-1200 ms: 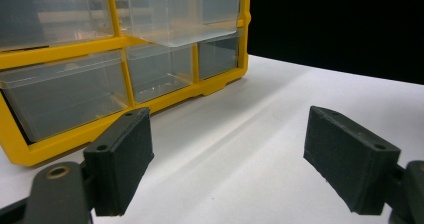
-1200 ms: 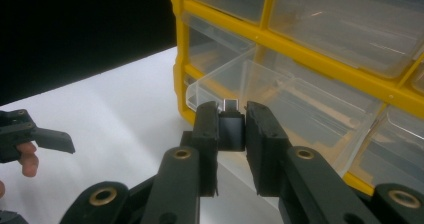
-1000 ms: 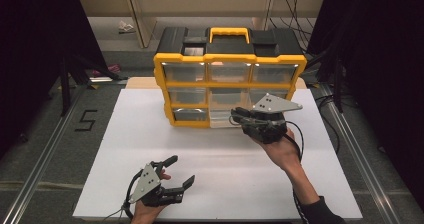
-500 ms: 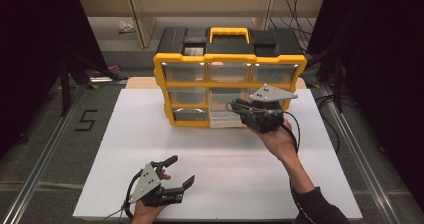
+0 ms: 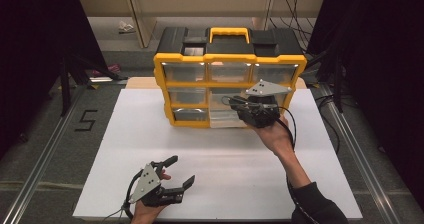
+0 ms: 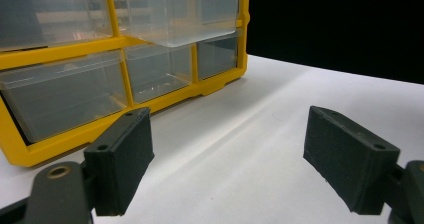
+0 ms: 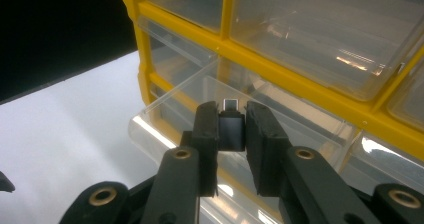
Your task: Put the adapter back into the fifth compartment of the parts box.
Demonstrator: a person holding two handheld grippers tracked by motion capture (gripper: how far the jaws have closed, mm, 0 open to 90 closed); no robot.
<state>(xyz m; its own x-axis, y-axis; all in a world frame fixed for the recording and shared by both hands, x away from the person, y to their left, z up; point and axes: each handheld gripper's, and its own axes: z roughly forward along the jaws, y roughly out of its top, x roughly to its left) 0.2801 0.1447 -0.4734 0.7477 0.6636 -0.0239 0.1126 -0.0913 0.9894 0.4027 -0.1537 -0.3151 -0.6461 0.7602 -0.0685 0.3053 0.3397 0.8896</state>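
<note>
USB adapter (image 7: 231, 126), I think, pinched in right gripper (image 7: 231, 134) above the open drawer (image 7: 200, 101); a tilt could drop it outside.

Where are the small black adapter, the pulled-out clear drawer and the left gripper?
small black adapter (image 7: 231, 129): right gripper view, on its black body between the jaws.
pulled-out clear drawer (image 7: 165, 115): right gripper view, on its front rim.
left gripper (image 5: 180, 171): high view, midway between its fingertips.

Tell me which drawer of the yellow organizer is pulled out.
The bottom-row middle drawer: its clear front juts past the yellow frame, just under the right gripper holding a small black adapter. The other drawers sit flush.
</note>
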